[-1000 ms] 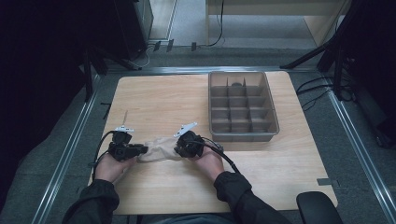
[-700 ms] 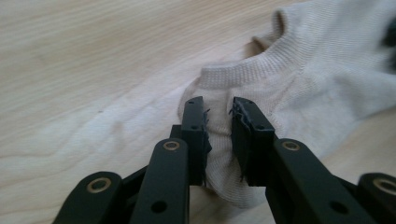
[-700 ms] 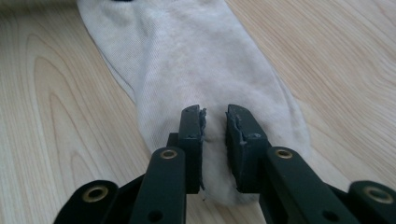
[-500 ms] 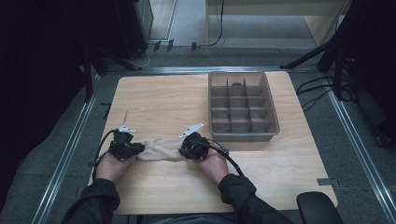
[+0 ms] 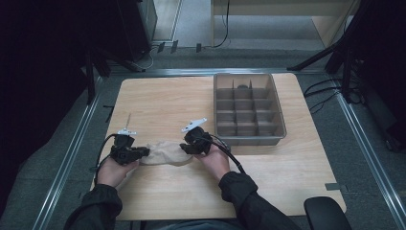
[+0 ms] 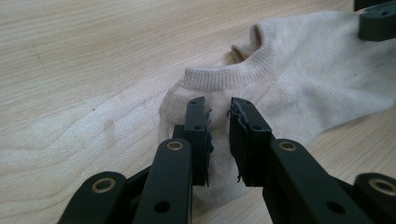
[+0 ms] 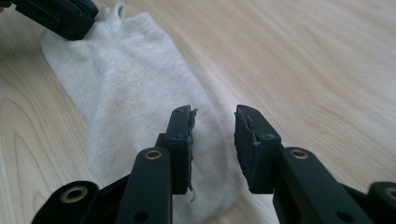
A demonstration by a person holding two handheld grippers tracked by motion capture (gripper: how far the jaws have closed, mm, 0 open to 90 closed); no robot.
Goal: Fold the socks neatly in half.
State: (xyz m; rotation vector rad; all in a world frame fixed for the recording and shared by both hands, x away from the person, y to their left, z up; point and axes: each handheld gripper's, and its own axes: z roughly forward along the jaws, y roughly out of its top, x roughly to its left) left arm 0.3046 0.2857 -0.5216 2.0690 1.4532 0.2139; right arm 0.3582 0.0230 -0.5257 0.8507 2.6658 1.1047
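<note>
Near the front edge of a light wooden desk (image 5: pixel 297 191), a person's two forearms in dark sleeves are reaching in, each hand holding a black two-jaw gripper. Between them a beige ankle sock (image 5: pixel 163 152) is lying flat on the desk, left of centre, its length running left to right.

The sock is looking light, soft and limp, so it will likely sag and fold wherever it is not supported. It is neither fragile nor slippery. The ribbed cuff (image 6: pixel 219 77) and the toe end are probably the best places to pinch, since the knit there bunches into a firm fold.

The left gripper (image 6: pixel 218 109) is hovering low over the heel end, just short of the cuff opening, pointing right. Its jaws are standing slightly apart with a narrow gap, and no cloth is caught between them.

The right gripper (image 7: pixel 213 119) is pointing left over the toe end. Its jaws have just been opening and are now clearly apart, with the sock lying beneath them, not clamped.

Farther off, to the right, a grey divided tray (image 5: pixel 279 115) is sitting on the desk, well apart from the sock.
</note>
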